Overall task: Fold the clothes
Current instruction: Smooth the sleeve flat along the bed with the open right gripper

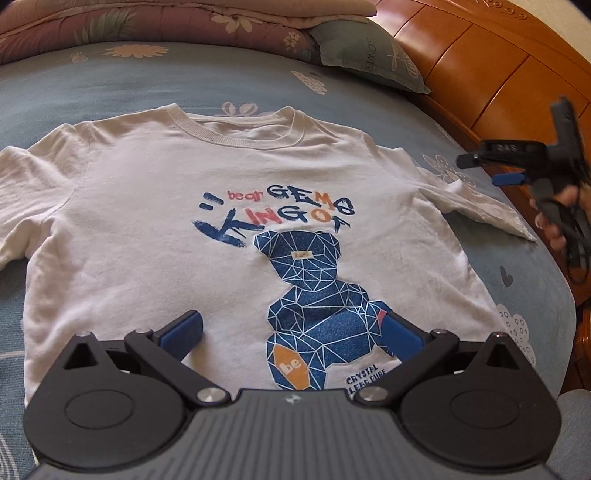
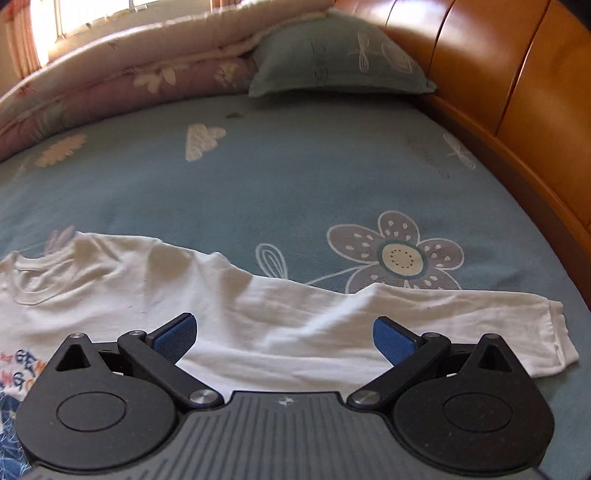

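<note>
This is a home bedroom. A bed covered by a blue floral sheet (image 2: 295,177) meets a curved wooden headboard (image 2: 498,74), with a pillow (image 2: 332,62) and folded quilt (image 2: 122,77) beneath a sunlit curtained window (image 2: 74,18).

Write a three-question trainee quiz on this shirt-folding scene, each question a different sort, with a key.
1. True or false: the white T-shirt lies spread flat, print side up, on the blue bedsheet.
2. Which sleeve does the right gripper hover over? A) the sleeve nearest the wooden headboard B) the sleeve on the far side from the headboard C) neither, it is over the pillow
3. Fill in: the left gripper is ___, its blue pads apart over the bear print.

Key: 1 true; 2 A; 3 open
</note>
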{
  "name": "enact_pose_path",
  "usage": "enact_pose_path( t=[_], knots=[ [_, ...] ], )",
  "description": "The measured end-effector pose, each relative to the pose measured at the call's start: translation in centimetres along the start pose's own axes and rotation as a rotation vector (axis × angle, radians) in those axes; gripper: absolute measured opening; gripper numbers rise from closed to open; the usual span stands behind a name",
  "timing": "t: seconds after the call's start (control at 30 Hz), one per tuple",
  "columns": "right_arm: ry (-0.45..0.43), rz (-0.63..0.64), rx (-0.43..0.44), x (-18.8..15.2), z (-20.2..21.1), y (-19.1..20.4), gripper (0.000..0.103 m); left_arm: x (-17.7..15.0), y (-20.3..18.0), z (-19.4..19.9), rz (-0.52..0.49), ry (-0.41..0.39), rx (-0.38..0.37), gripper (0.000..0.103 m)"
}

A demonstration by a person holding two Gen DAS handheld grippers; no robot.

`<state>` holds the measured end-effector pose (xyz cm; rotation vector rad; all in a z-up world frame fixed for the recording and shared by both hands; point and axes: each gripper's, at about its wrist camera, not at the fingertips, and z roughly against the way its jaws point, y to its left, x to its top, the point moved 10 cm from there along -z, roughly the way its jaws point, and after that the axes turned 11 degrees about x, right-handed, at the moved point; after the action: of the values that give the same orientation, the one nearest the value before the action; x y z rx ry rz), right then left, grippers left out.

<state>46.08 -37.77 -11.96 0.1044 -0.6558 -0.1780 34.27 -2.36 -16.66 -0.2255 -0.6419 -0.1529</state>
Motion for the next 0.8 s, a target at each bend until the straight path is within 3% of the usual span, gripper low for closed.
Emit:
enact_pose_path(
  t=[0.2,0.53,0.67,0.8],
  knots=[
    [0.212,-0.044,-0.024,-2.0,-6.8,-0.9,0.103,-0.2,-0.3,-0.2,-0.051,-0.018,0.019,0.102],
    [0.030,-0.092,-0.038,2.7,-9.7,-3.4,0.103,0.1,0.0,-0.4,-0.039,-0.033,-0.005,0.102],
    [-0.024,-0.049,0.040,3.2,-6.1,-2.2,0.103,0.1,0.0,-0.3,-0.042,-0.035,-0.002,0.102],
    [0.051,-0.011,0.046,0.7,-5.2,-1.4,0.103,0.0,-0.2,-0.4,-0.058,-0.041,0.013,0.102]
  ],
)
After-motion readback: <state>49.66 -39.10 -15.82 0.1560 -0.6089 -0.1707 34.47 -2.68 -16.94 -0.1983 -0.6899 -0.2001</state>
